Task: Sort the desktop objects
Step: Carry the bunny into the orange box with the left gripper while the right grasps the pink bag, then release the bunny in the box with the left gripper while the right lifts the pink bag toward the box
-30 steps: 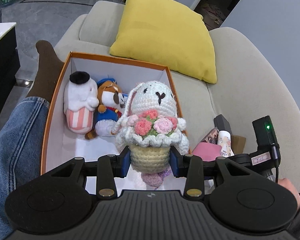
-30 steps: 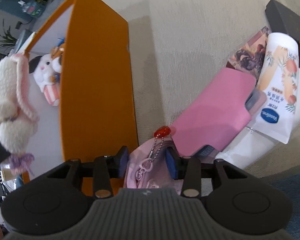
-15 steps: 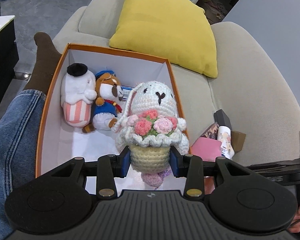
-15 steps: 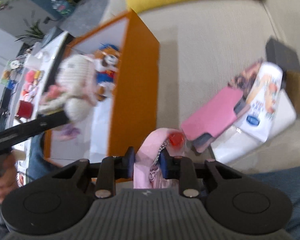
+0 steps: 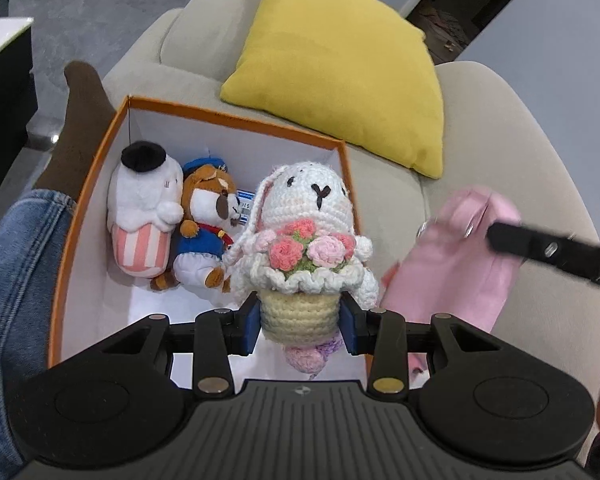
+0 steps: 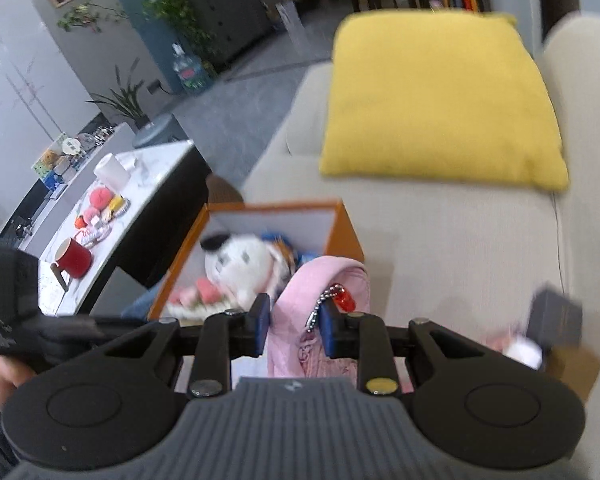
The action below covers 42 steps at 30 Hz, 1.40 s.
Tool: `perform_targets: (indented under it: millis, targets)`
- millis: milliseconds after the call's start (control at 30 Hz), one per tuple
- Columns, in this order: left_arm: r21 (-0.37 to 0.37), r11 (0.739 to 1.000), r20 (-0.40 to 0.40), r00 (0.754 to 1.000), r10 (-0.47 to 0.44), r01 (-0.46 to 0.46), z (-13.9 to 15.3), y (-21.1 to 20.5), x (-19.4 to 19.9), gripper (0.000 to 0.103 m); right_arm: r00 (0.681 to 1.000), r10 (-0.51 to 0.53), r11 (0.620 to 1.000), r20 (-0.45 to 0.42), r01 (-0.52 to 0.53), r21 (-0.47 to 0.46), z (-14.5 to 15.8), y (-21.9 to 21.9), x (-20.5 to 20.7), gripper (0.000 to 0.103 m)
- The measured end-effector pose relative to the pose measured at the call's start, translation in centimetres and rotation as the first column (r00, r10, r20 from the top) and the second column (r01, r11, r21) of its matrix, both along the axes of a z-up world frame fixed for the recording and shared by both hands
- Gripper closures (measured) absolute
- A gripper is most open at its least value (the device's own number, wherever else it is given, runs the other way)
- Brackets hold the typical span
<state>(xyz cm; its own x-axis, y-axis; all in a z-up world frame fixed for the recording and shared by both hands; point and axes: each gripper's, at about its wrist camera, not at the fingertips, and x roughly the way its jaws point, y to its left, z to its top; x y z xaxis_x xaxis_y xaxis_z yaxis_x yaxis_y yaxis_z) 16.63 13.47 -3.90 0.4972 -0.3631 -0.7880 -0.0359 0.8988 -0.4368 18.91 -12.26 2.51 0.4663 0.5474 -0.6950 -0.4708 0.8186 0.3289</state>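
My left gripper [image 5: 300,322] is shut on a crocheted white bunny [image 5: 306,240] with pink flowers and holds it above the near right part of the orange box [image 5: 84,184]. In the box lie a white plush with a striped base [image 5: 144,208] and a brown dog plush in blue [image 5: 206,220]. My right gripper [image 6: 294,326] is shut on a pink pouch [image 6: 320,320] with a bead chain and a red charm, and holds it up beside the box's right wall [image 6: 346,228]. The pouch also shows in the left wrist view [image 5: 456,264].
The box stands on a beige sofa [image 5: 480,184] with a yellow cushion [image 5: 340,64] behind it. A leg in jeans [image 5: 8,280] lies left of the box. A dark box and a few small items [image 6: 556,320] lie on the seat at right. A side table with a red mug [image 6: 74,258] stands left.
My right gripper has lifted the pink pouch off the sofa and swung it up toward the box. My left gripper still holds the bunny over the box, hardly moved.
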Motion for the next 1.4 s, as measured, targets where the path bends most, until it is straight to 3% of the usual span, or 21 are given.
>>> perform_targets:
  millis: [233,500,700,933,1067,1167,1300,1400]
  targets:
    - [-0.006,1.000,-0.026,1.000,0.004,-0.004,-3.7,-1.0,2.9,0.058,0.997,0.029,0.999,0.069,-0.027,-0.035,0.5,2.6,2.6,0.076]
    - [0.101,0.995,0.010,1.000,-0.017,0.016,-6.5,-2.7,6.8,0.058,0.998,0.034,0.999,0.049,-0.032,-0.038,-0.5,2.6,4.9,0.075]
    - [0.099,0.994,-0.051,0.998,-0.042,0.047,-9.1,-3.2,8.3,0.054,0.998,0.050,0.998,0.043,-0.048,-0.042,-1.4,2.9,5.9,0.075]
    - [0.089,0.993,-0.014,0.997,-0.072,0.073,-7.3,-2.3,6.9,0.039,0.993,0.078,0.997,0.089,-0.075,-0.030,-0.6,3.3,5.5,0.075]
    - [0.045,0.996,0.038,0.996,-0.079,0.077,-4.3,-0.6,4.3,0.039,0.981,0.118,0.993,0.151,-0.114,-0.031,0.5,4.2,4.1,0.075]
    - [0.056,0.998,0.101,0.994,-0.047,0.042,-1.9,1.4,1.4,0.039,0.970,0.164,0.986,0.177,-0.165,-0.009,0.8,5.3,3.1,0.076]
    - [0.088,0.995,0.119,0.992,0.036,-0.047,-0.1,4.4,-0.8,0.039,0.952,0.248,0.967,0.176,-0.253,0.004,0.3,8.2,2.1,0.076]
    - [0.116,0.986,0.111,0.988,0.104,-0.117,0.6,6.7,-1.9,0.039,0.933,0.330,0.944,0.145,-0.330,-0.020,-1.8,11.5,1.4,0.076]
